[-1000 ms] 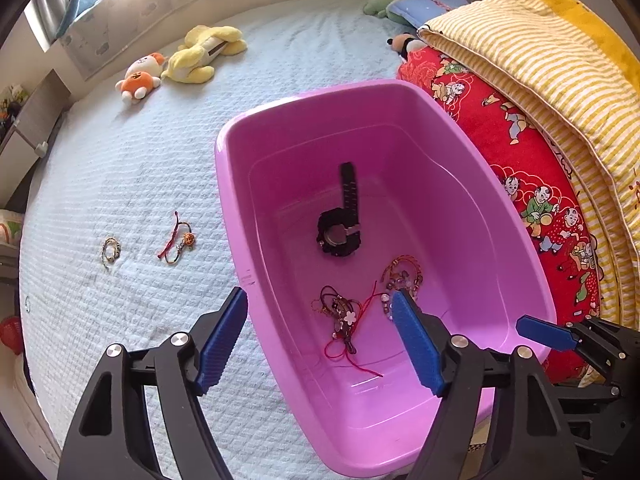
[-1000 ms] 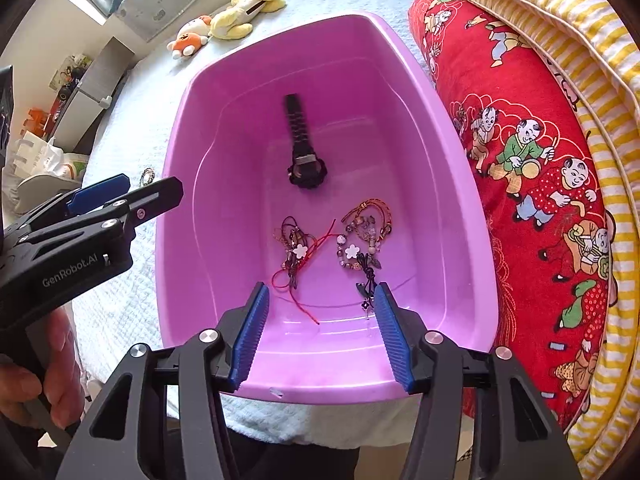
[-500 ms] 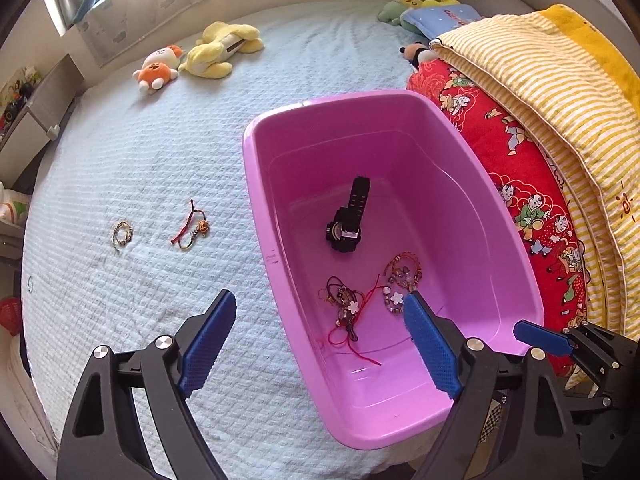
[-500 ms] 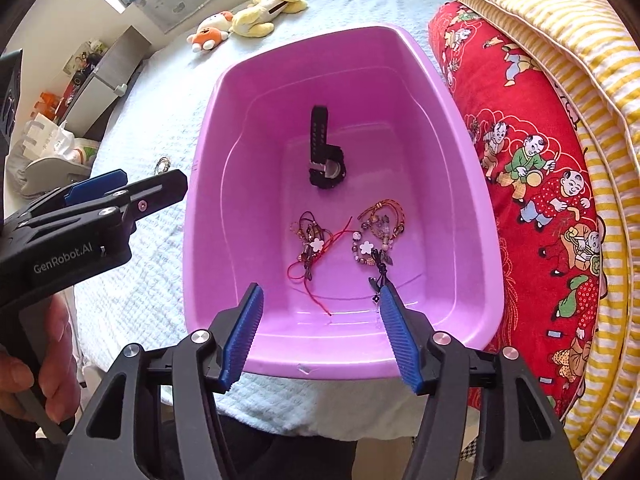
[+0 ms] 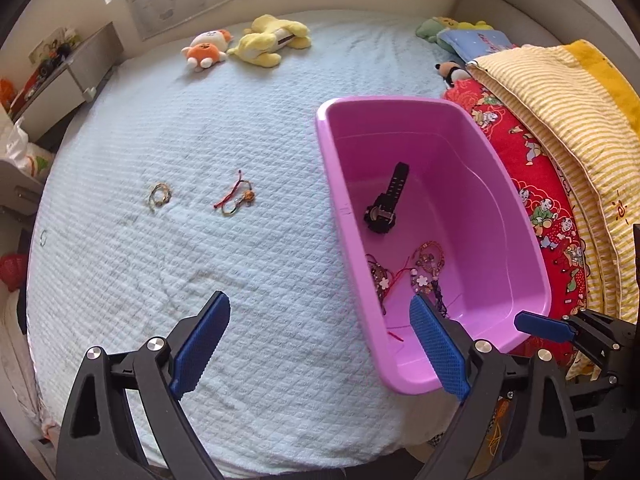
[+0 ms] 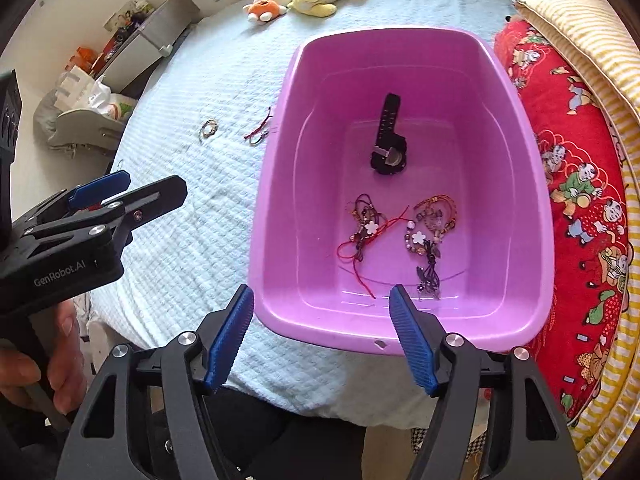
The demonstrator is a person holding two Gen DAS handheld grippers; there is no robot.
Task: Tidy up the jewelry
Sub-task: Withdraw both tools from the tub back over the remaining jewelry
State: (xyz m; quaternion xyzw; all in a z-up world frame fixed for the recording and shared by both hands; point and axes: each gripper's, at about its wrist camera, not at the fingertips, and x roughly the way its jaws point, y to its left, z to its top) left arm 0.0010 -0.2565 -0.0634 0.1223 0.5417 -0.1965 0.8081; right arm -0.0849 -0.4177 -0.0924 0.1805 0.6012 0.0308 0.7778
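Note:
A pink plastic tub (image 5: 532, 280) (image 6: 276, 184) sits on a pale blue bedspread. Inside it lie a black watch (image 5: 386, 206) (image 6: 389, 148), a red-cord bracelet (image 6: 366, 232) (image 5: 380, 276) and a beaded bracelet (image 6: 430, 228) (image 5: 430, 266). Out on the bedspread lie a small gold bracelet (image 5: 159, 196) (image 6: 208, 128) and a red-string bracelet (image 5: 236, 198) (image 6: 258, 130). My left gripper (image 5: 320, 320) hangs above the tub's near left rim, its jaws opening with nothing between them. My right gripper (image 6: 322, 312) hovers over the tub's near rim, jaws also opening and empty.
Plush toys (image 5: 248, 42) lie at the far side of the bed. A red patterned cushion (image 6: 576, 184) and a yellow striped blanket (image 5: 560, 92) press against the tub's right side. Shelves and bags (image 6: 100, 92) stand left of the bed. A hand (image 6: 44, 368) holds the left gripper's handle.
Both grippers have pulled back and up away from the tub and widened their jaws. The left view has swung left, showing more bedspread. The jewelry has not moved.

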